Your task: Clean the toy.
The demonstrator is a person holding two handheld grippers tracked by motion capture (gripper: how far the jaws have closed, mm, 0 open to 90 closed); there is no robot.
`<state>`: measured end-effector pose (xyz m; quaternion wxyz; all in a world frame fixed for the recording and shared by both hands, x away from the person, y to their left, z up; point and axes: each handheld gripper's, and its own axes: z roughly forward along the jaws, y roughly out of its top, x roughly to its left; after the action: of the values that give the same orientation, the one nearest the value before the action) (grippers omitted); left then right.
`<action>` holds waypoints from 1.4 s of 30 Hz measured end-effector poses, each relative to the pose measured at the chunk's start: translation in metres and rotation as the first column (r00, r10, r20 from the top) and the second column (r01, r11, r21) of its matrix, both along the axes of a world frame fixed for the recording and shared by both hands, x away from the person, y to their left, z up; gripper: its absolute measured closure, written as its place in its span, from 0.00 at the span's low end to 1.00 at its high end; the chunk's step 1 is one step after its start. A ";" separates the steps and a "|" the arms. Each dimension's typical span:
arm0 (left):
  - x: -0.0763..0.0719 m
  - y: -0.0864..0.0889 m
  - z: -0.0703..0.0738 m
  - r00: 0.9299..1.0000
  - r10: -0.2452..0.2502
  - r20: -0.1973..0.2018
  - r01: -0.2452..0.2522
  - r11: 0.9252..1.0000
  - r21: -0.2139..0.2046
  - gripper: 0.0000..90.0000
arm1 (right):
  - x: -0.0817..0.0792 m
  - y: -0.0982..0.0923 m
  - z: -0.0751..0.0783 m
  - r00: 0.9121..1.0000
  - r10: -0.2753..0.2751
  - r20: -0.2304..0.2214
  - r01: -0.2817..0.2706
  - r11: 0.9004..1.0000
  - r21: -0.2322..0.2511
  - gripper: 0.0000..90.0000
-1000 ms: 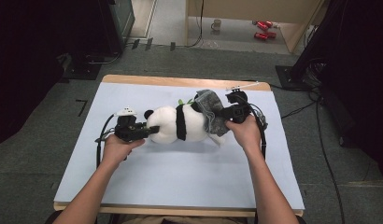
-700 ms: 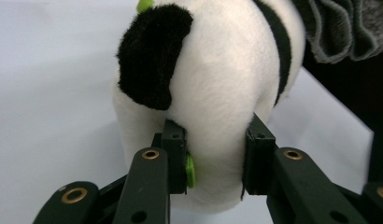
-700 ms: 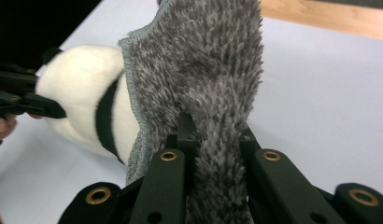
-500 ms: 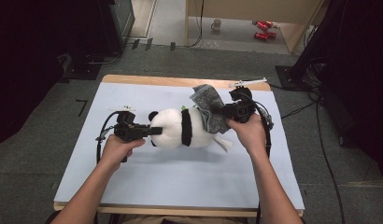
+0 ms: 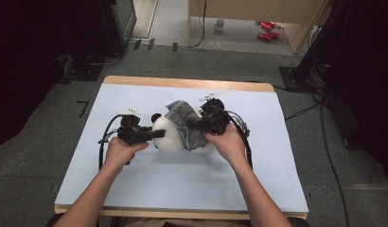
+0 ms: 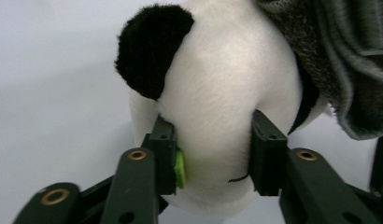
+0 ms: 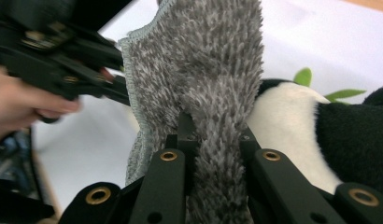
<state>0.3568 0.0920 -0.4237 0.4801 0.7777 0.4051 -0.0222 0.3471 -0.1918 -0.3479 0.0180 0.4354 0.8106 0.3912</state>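
A black-and-white plush panda (image 5: 169, 137) lies on the pale blue table cover (image 5: 135, 189). My left gripper (image 5: 154, 134) is shut on the panda's white head (image 6: 227, 98), just below a black ear (image 6: 150, 51). A grey fuzzy cloth (image 5: 185, 123) drapes over the panda's body. My right gripper (image 5: 198, 126) is shut on that grey cloth (image 7: 217, 74), with the panda's white and black fur (image 7: 297, 126) behind it. Green leaf parts (image 7: 339, 93) show by the panda.
The wooden table edge (image 5: 182, 83) runs along the far side. Cables (image 5: 301, 111) trail off the right of the table. On the floor beyond lie a mug (image 5: 220, 23) and red items (image 5: 266, 29).
The right gripper has pulled the grey cloth left over the panda's body toward its head. The left gripper holding the head shifted slightly left and toward the person.
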 end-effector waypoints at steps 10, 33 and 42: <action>0.002 0.011 -0.005 0.996 -0.025 0.091 0.028 0.999 -0.031 0.38 | 0.014 -0.002 -0.008 1.000 -0.025 0.003 0.025 1.000 -0.007 0.89; 0.001 0.001 -0.024 0.984 0.029 0.175 -0.044 0.996 0.080 0.53 | 0.044 0.013 -0.006 0.998 -0.068 0.004 0.068 0.997 0.018 0.89; -0.003 -0.004 -0.015 0.981 0.049 0.188 -0.061 0.996 0.062 0.68 | 0.030 0.046 0.007 1.000 0.010 0.018 -0.011 0.997 0.070 0.89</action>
<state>0.3540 0.0876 -0.4385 0.4897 0.7807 0.3804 0.0775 0.3773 -0.1463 -0.3410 0.0077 0.4279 0.7984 0.4235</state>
